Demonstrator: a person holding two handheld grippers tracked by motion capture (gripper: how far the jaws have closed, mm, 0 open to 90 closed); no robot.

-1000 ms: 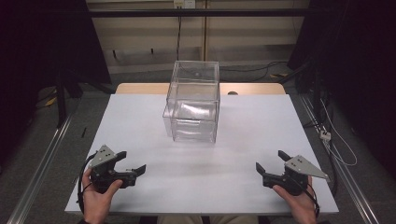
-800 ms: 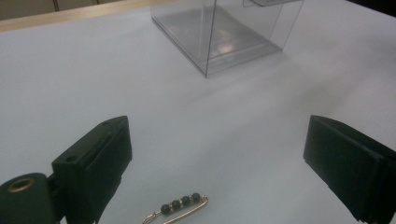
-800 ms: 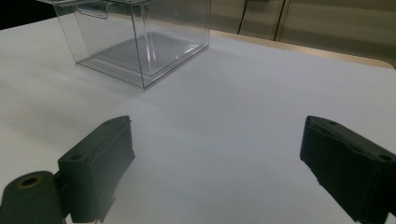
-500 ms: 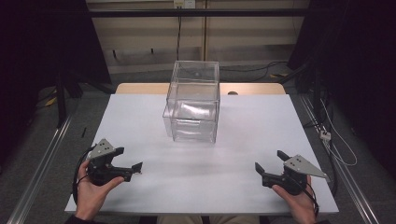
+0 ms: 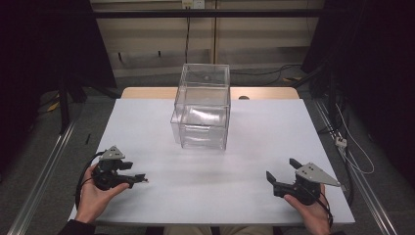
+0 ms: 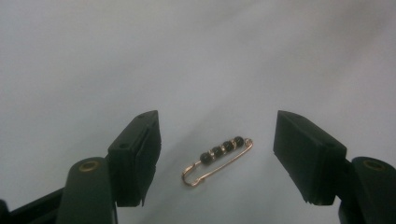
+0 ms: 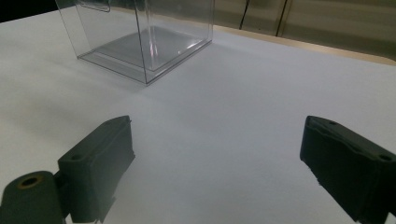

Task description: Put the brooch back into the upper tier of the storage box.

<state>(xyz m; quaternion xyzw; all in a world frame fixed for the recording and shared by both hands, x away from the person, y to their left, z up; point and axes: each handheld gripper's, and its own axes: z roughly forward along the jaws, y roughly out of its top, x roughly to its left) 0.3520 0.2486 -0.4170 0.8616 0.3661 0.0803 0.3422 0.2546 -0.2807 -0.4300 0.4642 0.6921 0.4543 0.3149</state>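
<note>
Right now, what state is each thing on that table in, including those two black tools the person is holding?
Beaded safety pin: clasped shut, lying flat on the table, untouched.
Left tool: jaws have just been closing, either side of the pin, not yet pressing on it.
Right tool: jaws wide open, nothing between them.
Clear box: upright, looks empty; whether its top is open I cannot tell.
White table: bare apart from these.

white table [image 5: 254, 161] bears a clear box [image 5: 203, 110] and beaded pin [image 6: 217, 160].
</note>
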